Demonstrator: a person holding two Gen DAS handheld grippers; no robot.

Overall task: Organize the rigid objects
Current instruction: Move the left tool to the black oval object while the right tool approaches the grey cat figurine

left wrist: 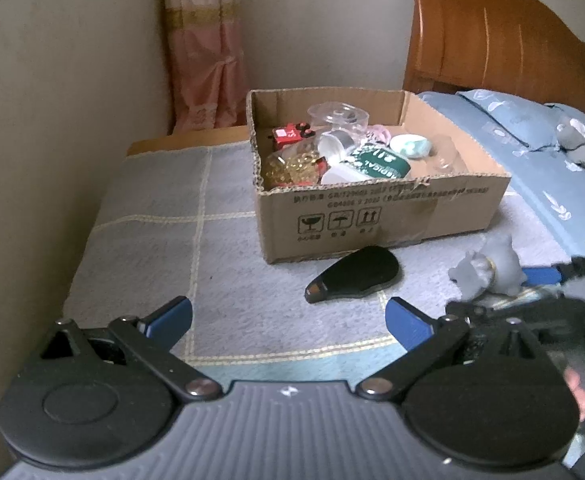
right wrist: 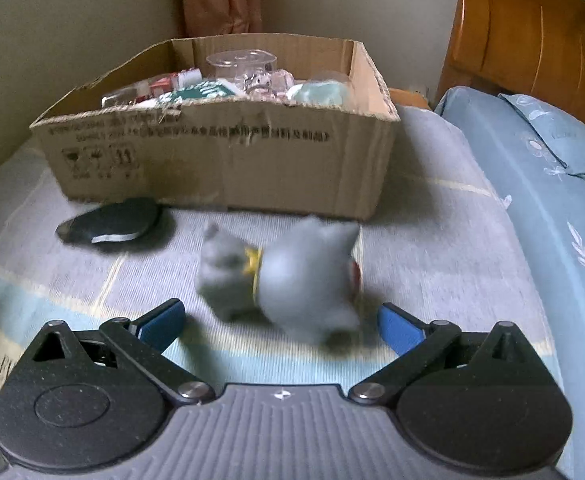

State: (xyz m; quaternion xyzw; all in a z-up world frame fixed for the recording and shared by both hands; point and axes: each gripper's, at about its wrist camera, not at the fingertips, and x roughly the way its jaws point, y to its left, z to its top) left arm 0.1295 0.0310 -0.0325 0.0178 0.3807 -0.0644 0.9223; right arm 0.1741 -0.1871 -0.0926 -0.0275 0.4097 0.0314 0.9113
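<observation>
Before cardboard box (right wrist: 228, 160), black case (right wrist: 112, 224), grey figurine (right wrist: 292, 276)

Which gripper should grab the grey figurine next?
Right. The right gripper is open with the grey figurine right ahead of its fingers; the left gripper faces bare blanket instead.

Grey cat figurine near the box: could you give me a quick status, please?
Both grippers open, empty. Right gripper lined up on grey cat figurine, not gripping. Black case lies beside it, before cardboard box.
</observation>
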